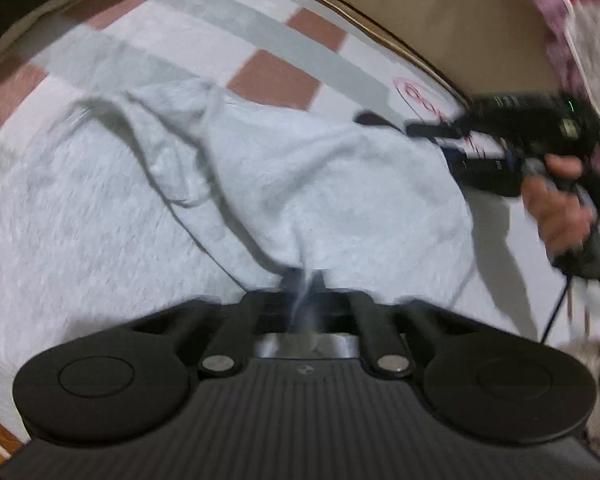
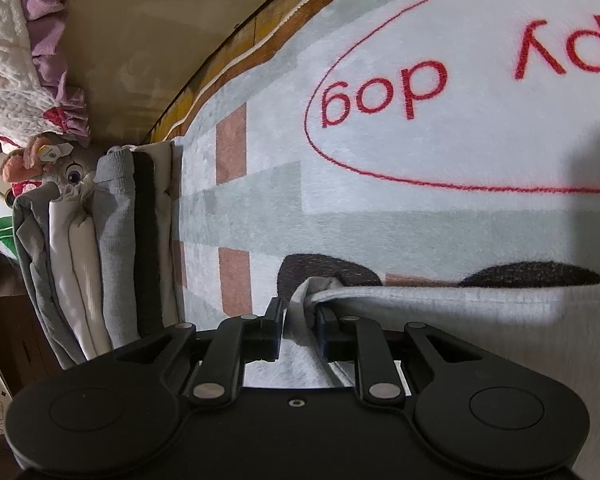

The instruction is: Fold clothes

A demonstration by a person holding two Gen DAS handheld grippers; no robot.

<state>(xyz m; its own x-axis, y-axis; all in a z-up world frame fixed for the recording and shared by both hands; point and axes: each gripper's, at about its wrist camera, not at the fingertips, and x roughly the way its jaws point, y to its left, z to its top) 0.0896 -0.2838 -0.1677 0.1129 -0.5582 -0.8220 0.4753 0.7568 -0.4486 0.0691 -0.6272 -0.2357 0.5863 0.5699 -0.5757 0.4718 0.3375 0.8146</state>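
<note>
A light grey garment (image 1: 300,184) lies rumpled on a checked blanket (image 1: 260,32). At the bottom of the blurred left wrist view, my left gripper (image 1: 302,280) is shut on a thin fold of the garment's near edge. My right gripper (image 1: 400,125) reaches in from the right at the garment's far corner, with a hand (image 1: 556,200) on its handle. In the right wrist view the right gripper (image 2: 300,316) has a bunched corner of the grey garment (image 2: 440,312) filling the gap between its fingers (image 2: 274,328), and the cloth runs off to the right.
A stack of folded clothes (image 2: 116,240) stands at the blanket's left end, with a plush toy (image 2: 60,168) behind it. A wooden edge (image 2: 236,48) borders the blanket (image 2: 380,208), which bears red lettering. White quilted bedding with purple ruffles (image 2: 16,60) lies beyond. A cable (image 1: 556,312) hangs below the right gripper.
</note>
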